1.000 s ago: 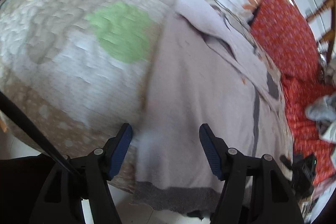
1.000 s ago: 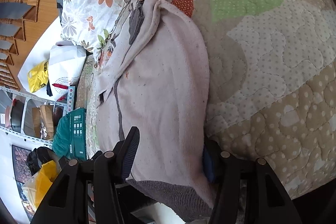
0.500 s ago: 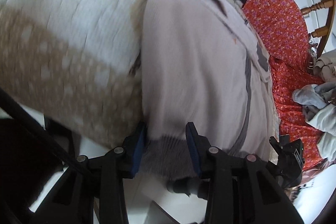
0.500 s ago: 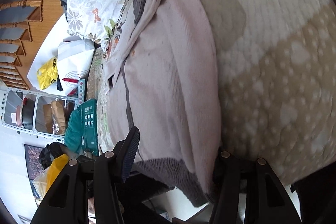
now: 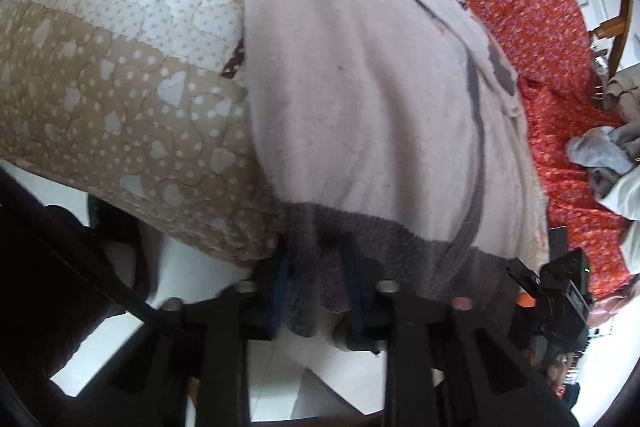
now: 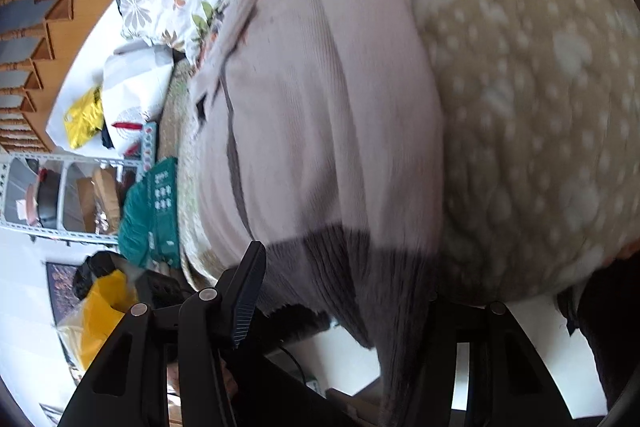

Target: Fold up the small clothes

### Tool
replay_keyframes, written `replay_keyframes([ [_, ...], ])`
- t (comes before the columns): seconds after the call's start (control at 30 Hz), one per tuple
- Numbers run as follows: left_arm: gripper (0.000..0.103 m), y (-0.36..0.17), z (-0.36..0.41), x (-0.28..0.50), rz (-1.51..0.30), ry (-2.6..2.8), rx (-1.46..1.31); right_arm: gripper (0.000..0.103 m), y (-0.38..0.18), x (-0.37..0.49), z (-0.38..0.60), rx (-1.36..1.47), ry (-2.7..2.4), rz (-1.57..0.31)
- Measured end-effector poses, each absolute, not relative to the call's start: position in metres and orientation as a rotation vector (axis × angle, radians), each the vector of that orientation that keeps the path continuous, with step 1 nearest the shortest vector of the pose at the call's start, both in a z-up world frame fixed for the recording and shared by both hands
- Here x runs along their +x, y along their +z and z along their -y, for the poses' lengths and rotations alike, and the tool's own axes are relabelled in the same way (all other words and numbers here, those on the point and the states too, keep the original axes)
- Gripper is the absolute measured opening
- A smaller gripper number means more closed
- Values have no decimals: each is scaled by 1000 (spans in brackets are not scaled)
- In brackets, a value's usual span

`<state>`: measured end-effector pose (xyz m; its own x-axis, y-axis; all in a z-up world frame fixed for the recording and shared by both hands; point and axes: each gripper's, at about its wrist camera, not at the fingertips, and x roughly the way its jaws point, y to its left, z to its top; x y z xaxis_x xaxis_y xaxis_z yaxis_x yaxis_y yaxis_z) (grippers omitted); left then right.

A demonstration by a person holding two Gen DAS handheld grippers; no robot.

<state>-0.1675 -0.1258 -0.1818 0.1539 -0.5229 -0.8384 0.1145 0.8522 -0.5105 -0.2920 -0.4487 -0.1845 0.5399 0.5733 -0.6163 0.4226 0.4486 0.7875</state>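
Down they've come, both tongs dropping from over the quilt to the hanging hem within the last second! On the left, the left tongs (image 5: 316,279) have narrowed from wide open and now pinch the grey ribbed hem (image 5: 360,239) of the pale pink sweater (image 5: 360,87), blue pads squeezing the fabric from both sides. The sweater runs straight ahead of the tongs, lying lengthwise on the heart-print quilt (image 5: 100,99), its hem drooping over the bed's edge. Further right, the right tongs (image 6: 344,303) stand wide apart at the hem's other corner; the left pad (image 6: 248,295) is bare, the right one is buried behind cloth, so no squeeze there yet. My read: this is early going. One sleeve looks tucked inward, but the body is unfolded. Grip secured on one side only, then the bottom-to-collar fold remains.
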Motion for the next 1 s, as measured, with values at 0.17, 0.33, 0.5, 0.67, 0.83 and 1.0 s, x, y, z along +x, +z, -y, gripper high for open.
replay_keyframes([
  [0.17, 7, -167, 95, -151, -1295, -420, -444, 14, -178, -295, 442, 1034, 40, -1098],
  [0.33, 7, -116, 65, -149, -1155, -473, -519, 11, -156, -312, 434, 1036, 132, -1051],
  [0.5, 7, -108, 61, -161, -1160, -474, -475, 11, -143, -316, 428, 980, 177, -1061],
  [0.67, 7, -97, 65, -124, -1155, -461, -542, 11, -105, -275, 428, 858, 233, -1049],
  [0.83, 7, -59, 89, -52, -1072, -448, -506, 11, -57, -204, 454, 772, 221, -950],
  [1.0, 7, -45, 139, 30, -1042, -427, -440, 11, -47, -111, 490, 766, 164, -889],
])
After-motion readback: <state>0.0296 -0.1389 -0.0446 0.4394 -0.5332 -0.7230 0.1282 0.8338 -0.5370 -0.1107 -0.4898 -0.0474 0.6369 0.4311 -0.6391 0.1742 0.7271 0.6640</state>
